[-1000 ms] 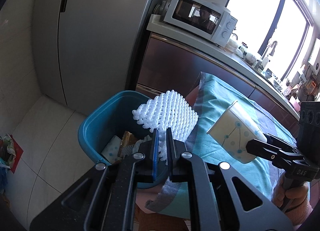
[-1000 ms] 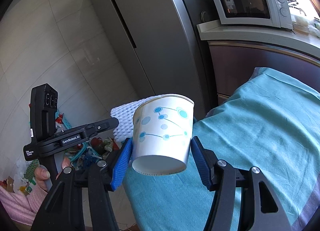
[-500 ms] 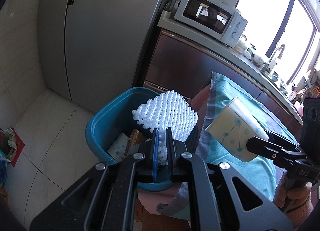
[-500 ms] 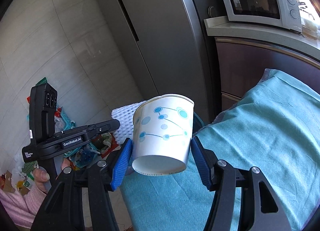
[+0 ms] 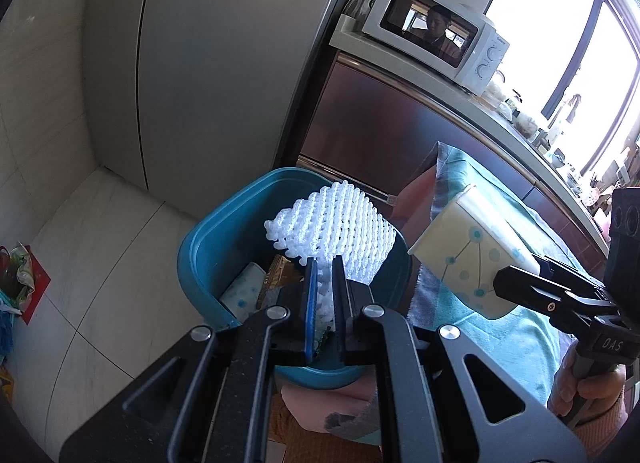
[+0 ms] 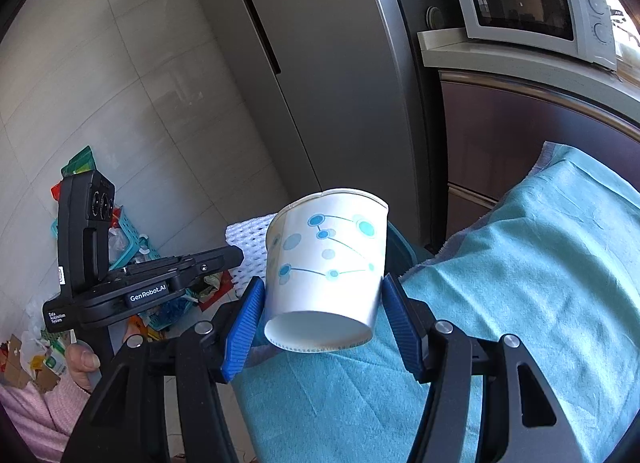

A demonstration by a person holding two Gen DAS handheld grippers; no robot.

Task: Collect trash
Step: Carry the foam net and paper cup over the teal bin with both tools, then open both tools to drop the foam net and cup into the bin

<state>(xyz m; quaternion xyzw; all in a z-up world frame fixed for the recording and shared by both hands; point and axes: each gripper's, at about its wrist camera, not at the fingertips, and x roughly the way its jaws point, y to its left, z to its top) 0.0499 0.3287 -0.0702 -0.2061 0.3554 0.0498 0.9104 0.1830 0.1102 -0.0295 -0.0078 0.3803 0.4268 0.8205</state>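
- Left wrist view: left gripper [image 5: 323, 287] clamped tight on white foam net [image 5: 340, 231], pads pinching its lower edge.
- Net held above blue bin [image 5: 224, 239], hanging over the open mouth.
- Inside bin: a dotted white scrap and a brownish piece, partly hidden behind the fingers.
- Bin on pale tiled floor, close to the edge of teal cloth [image 5: 520, 327].
- Right gripper [image 5: 532, 287] at right edge, carrying cup [image 5: 468, 259] over the cloth, just beside the bin's rim.
- Right wrist view: right gripper [image 6: 322, 327] closed on the cup [image 6: 326, 263], blue pads pressing both sides near the base.
- Cup tilted, base toward the camera, mouth pointing away; white with blue dots and lines.
- Left gripper [image 6: 224, 259] at left, net [image 6: 248, 255] showing behind the cup.
- Fridge [image 6: 320, 63] behind, microwave [image 6: 532, 11] on the counter at upper right.
- Litter on floor at far left, too jumbled to sort.
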